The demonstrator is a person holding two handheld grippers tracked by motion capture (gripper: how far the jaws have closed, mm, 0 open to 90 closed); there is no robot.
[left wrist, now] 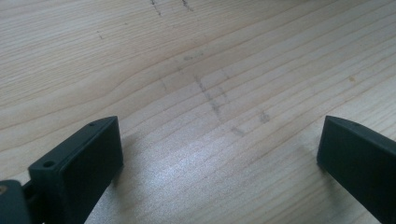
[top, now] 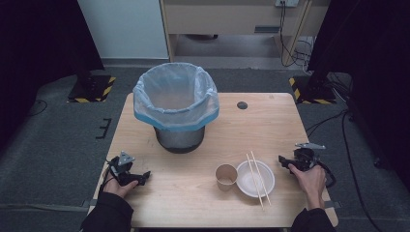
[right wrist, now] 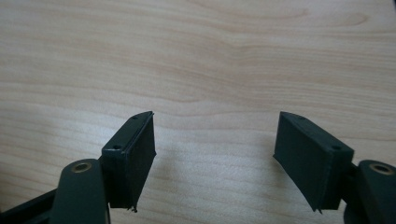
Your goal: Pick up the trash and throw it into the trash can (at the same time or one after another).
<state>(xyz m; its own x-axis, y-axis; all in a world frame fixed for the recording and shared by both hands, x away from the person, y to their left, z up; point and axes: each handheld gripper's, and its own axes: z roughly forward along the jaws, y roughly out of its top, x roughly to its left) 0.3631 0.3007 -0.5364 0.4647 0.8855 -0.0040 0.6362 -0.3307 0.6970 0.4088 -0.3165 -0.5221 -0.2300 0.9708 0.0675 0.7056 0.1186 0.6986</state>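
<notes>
a pale wooden tabletop [top: 193, 193] stands on grey carpet in a dim room, with a light cabinet beyond it. at the far middle of the tabletop sits a dark bin lined with a pale blue bag [top: 175, 104]. near my side, right of centre, a brown paper cup [top: 226, 177] stands upright, touching or just beside a white bowl [top: 247, 185] with a pair of wooden chopsticks [top: 258, 179] lying across its rim.

my left tongs [top: 145, 176] rest at the left front edge, well apart from everything; the left gripper view shows the jaws spread wide over bare wood. my right tongs [top: 281, 161] rest just beside the bowl's right side; the right gripper view also shows the jaws parted with nothing between them.

i judge this as the very start of clearing the used tableware into the bin: nothing is picked up yet. the next move likely calls for my right tongs to swing left and close on the chopsticks or the bowl's rim, keeping the chopsticks from rolling off.
</notes>
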